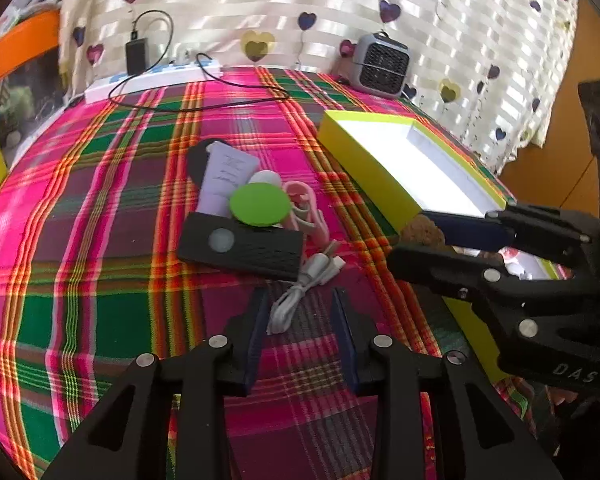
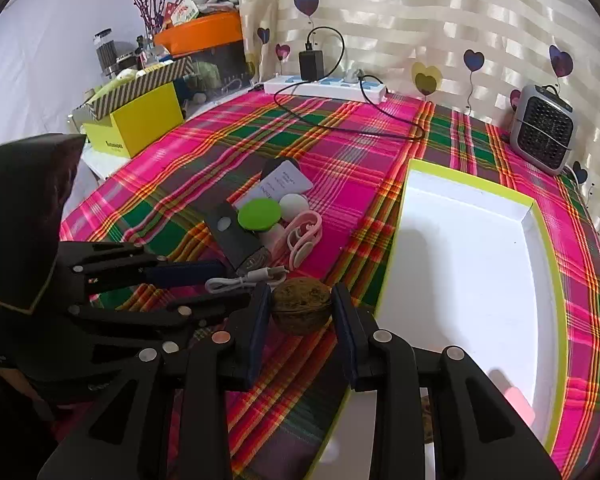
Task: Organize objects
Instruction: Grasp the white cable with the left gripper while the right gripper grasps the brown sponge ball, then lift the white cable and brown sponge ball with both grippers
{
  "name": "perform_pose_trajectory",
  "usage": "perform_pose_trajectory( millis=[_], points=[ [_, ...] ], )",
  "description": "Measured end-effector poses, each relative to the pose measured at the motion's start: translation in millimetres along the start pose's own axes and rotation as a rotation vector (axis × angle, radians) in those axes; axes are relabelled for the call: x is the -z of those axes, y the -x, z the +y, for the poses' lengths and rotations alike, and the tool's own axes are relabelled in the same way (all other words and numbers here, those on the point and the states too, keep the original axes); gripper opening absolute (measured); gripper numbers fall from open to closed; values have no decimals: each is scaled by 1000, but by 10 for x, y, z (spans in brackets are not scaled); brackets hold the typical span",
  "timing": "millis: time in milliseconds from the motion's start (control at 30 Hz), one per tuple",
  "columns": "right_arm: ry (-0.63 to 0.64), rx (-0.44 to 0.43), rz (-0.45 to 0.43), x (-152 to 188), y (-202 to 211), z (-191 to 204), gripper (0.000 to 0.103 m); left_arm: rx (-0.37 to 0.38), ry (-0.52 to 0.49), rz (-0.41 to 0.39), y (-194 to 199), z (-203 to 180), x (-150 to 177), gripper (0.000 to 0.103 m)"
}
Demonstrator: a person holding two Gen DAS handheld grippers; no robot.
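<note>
A: Where is the walnut (image 2: 301, 305)?

B: Clamped between the pads of the right gripper (image 2: 301, 312), held above the plaid tablecloth (image 2: 228, 148) just beside the near left edge of the yellow-green box (image 2: 548, 320), whose white inside shows bare.

A: And the left gripper (image 1: 301, 332)?

B: Its jaws stand apart with nothing gripped; the coiled white cable (image 1: 300, 292) lies on the cloth just ahead, between the fingertips. Beyond it a pile sits mid-table: black case (image 1: 240, 246), green disc (image 1: 260, 204), pink clip (image 1: 304, 208), white card (image 1: 228, 172)

A: The far edge?

B: A power strip (image 2: 324, 86) and a small grey heater (image 2: 544, 128)
</note>
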State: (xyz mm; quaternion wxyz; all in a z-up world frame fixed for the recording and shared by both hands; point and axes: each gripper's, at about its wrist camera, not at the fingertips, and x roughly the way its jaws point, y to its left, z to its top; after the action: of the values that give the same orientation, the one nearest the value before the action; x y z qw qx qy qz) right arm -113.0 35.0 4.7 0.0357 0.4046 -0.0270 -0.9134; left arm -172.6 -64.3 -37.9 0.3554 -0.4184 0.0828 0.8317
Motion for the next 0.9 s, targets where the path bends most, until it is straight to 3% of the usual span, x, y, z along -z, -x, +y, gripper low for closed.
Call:
perform_pose_trajectory(
  millis=[100,200,367,900],
  points=[
    [-11,2,-7,15,28,-32,32,-39,-42,6,-12,-89,7,29],
    [-21,4,-11,38,57,-64,32,-62,-69,11,-19,-136,15,9],
    [-27,4,-19,68,101,-100,32,-101,-95,10,-10,-194,33,9],
    [-54,-6,-47,185,248,-174,32,-67,-8,-72,203,-185,107,8]
  ],
)
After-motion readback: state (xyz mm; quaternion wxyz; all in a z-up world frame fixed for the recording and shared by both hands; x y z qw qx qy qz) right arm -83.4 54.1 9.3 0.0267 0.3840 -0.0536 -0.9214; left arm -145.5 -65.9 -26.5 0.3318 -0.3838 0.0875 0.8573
